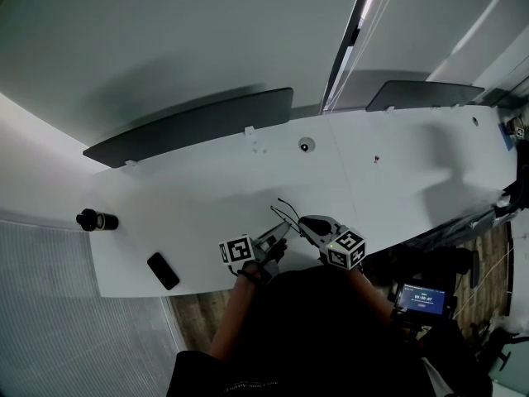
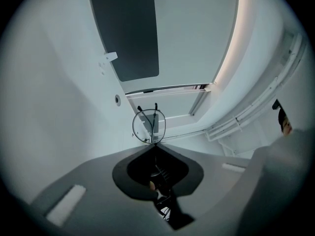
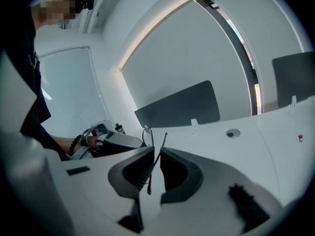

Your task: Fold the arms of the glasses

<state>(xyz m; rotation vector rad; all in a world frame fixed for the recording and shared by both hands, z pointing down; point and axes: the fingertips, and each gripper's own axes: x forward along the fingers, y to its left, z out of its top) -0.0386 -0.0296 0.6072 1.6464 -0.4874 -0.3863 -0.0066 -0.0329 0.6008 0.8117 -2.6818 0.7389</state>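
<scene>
Thin wire-rimmed glasses (image 1: 285, 215) are held just above the white table (image 1: 198, 197) near its front edge, between my two grippers. My left gripper (image 2: 155, 144) is shut on the rim of one round lens (image 2: 149, 126); both dark arm tips show through that lens, pointing away. In the head view the left gripper (image 1: 279, 238) comes in from the lower left. My right gripper (image 3: 157, 151) is closed on one slim arm of the glasses (image 3: 153, 171), which runs down through the narrow slot between its jaws. From the head view the right gripper (image 1: 304, 224) sits right of the frame.
A black phone (image 1: 163, 270) lies at the front left and a black cylinder (image 1: 97, 220) at the left edge. Dark divider panels (image 1: 190, 126) (image 1: 421, 95) stand along the back. A round grommet (image 1: 307, 145) is mid-table. A small screen (image 1: 421, 298) sits below the front edge.
</scene>
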